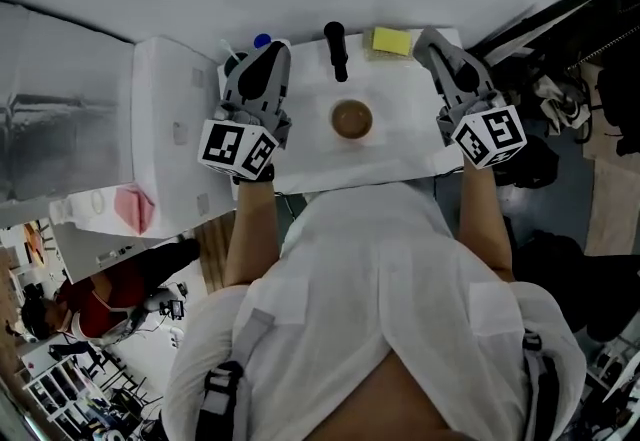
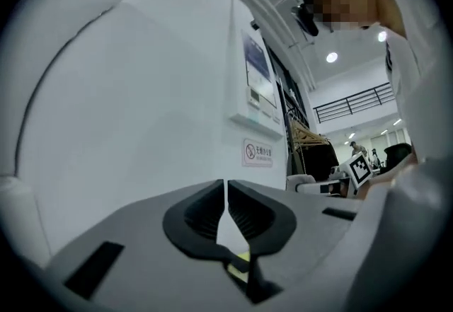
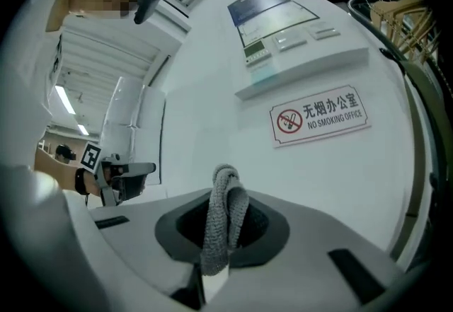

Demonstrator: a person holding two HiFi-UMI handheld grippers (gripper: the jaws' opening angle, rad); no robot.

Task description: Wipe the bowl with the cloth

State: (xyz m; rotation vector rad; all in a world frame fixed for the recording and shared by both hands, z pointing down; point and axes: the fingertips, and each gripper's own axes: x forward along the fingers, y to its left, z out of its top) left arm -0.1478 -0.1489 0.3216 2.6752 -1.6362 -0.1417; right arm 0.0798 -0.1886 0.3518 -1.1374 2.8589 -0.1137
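The left tool (image 2: 226, 189) is closed and empty: its two dark, ribbed jaws meet at the tips, and only a sliver of the white wall (image 2: 141, 105) shows through lower down. The right tool (image 3: 228, 187) is clamped on the cloth (image 3: 224, 222), a grey knitted strip doubled into a loop that stands up from between the black jaws. Both tools point at the wall, one at each side of the white surface (image 1: 400, 149). The bowl (image 1: 352, 119), small, round and brown, sits alone in the middle of the surface, between the tools and apart from both. At the far edge lie a blocky yellow sponge (image 1: 389, 42) and, to its left, a black cylinder (image 1: 336, 49). A smooth white box (image 1: 165, 119) stands left of the surface. A rectangular no-smoking sign (image 3: 320, 116) hangs on the wall.
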